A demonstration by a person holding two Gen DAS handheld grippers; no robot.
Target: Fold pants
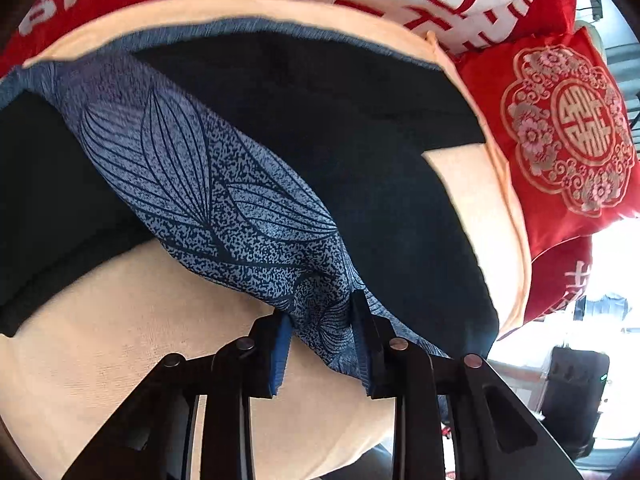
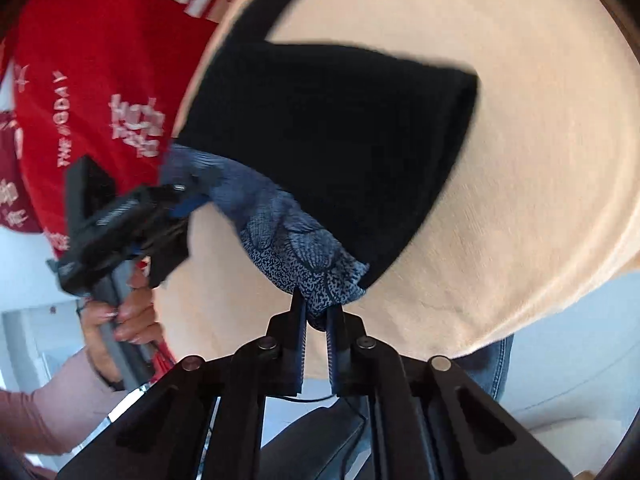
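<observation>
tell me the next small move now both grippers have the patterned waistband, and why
Probably lift both ends together and carry them over toward the far leg ends. The left gripper and right gripper are each shut on the blue patterned waistband, while the dark pants lie spread on the beige cushion, not yet folded.

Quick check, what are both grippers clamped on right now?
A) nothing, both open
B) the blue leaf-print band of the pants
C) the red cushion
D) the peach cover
B: the left gripper and the right gripper each pinch the blue leaf-print band of the dark pants.
</observation>
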